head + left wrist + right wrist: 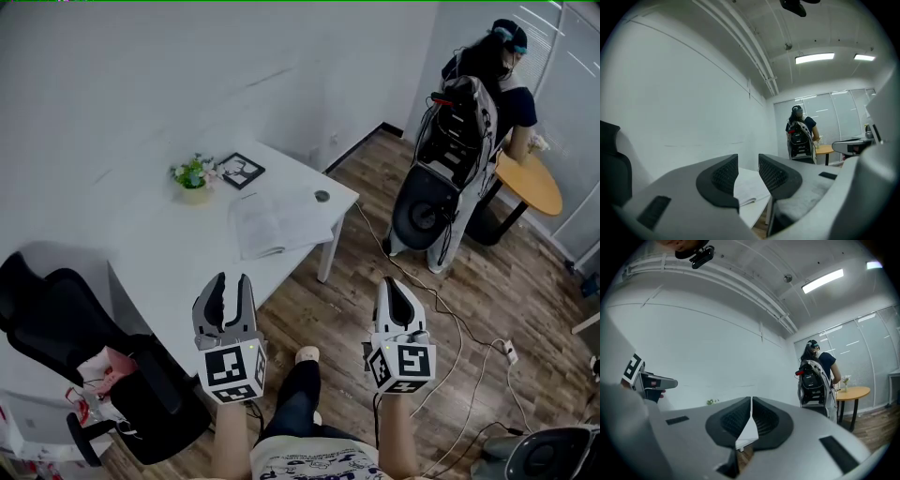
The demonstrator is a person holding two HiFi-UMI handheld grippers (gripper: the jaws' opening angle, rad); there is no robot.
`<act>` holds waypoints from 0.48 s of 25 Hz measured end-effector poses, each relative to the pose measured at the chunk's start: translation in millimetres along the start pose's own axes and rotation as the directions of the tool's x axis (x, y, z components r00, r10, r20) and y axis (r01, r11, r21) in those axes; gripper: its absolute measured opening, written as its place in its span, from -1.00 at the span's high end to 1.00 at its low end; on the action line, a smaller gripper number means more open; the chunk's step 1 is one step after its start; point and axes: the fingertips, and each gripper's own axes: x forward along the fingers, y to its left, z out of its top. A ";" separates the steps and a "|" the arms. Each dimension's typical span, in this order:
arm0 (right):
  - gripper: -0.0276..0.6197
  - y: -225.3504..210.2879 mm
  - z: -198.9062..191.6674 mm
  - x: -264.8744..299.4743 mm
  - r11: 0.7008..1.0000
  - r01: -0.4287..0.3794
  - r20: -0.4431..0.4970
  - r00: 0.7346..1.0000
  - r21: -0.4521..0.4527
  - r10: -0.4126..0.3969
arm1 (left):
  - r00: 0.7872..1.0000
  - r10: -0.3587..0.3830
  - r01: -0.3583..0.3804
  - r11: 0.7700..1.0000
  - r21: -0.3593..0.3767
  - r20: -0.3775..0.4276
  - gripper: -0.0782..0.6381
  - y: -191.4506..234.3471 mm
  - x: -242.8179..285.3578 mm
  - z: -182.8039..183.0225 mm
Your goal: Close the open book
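Observation:
The open book [277, 223] lies flat, pages up, on the white table [169, 258] ahead of me. Both grippers hang over the wooden floor in front of the table, short of the book. My left gripper [232, 283] has a clear gap between its jaws and nothing in it. In the left gripper view [748, 164] the book [749, 190] shows through that gap. My right gripper [396, 286] is further right, off the table's corner. Its jaws meet at the tips in the right gripper view [751, 401] and hold nothing.
A small potted plant [194, 178], a framed picture [240, 170] and a small round object [322, 196] also sit on the table. A black office chair [84, 356] stands at left. At back right are a person [502, 56], a loaded chair [450, 159] and a round wooden table [530, 183]. Cables [450, 323] run across the floor.

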 end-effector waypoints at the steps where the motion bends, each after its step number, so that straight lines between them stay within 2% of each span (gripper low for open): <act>1: 0.83 -2.5 -1.6 6.9 1.000 0.001 -0.003 1.000 -0.003 -0.001 | 1.000 0.000 0.000 1.000 -0.004 0.000 0.45 0.5 8.0 -1.2; 12: 0.83 -21.8 -5.5 111.8 1.000 -0.007 0.001 1.000 -0.002 0.007 | 1.000 -0.003 0.003 1.000 -0.014 -0.017 0.45 7.9 110.5 -15.3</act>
